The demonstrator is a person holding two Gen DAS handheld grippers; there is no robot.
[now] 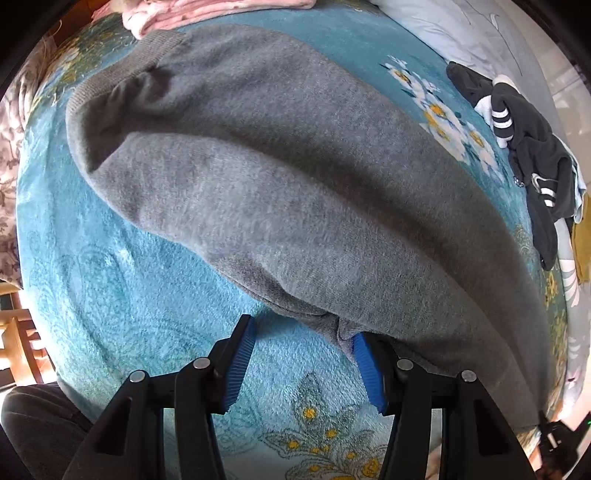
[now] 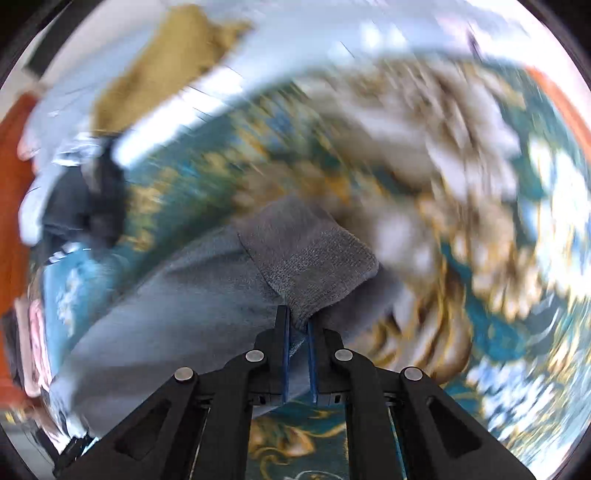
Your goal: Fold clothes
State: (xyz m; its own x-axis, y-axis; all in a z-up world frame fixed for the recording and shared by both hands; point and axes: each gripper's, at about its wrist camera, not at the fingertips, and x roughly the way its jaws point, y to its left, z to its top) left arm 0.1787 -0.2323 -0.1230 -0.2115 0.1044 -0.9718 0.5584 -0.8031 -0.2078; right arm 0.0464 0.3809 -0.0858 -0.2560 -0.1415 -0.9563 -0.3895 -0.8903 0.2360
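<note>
Blanket: the teal floral blanket (image 1: 110, 295) covers the bed and carries everything I'm working on
Grey sweatpants: the grey sweatpants (image 1: 277, 177) lie stretched across the blanket, one leg over the other, ribbed waistband (image 1: 122, 70) at the far end of my left view
How it will handle: I judge it soft, fleecy and limp, light enough to lift by one edge, with no stiffness to hold a fold by itself; it will sag and drag on the plush blanket, so both ends need guiding
Where to take hold: the ribbed cuff (image 2: 314, 266) and the waistband look the firmest places; the loose middle would only bunch
Other clothes: a dark garment with white stripes (image 1: 528, 155) lies beside the sweatpants, a pink pile (image 1: 207, 11) at the far end, both apart from my work
Right gripper: my right gripper (image 2: 298, 347) is pinched nearly closed on the edge of the ribbed cuff, fabric caught between the blue pads; the surroundings are blurred
Left gripper: my left gripper (image 1: 301, 365) stands about half open, holding nothing; its right pad (image 1: 369, 369) touches the near hem of the sweatpants, the other is over bare blanket
</note>
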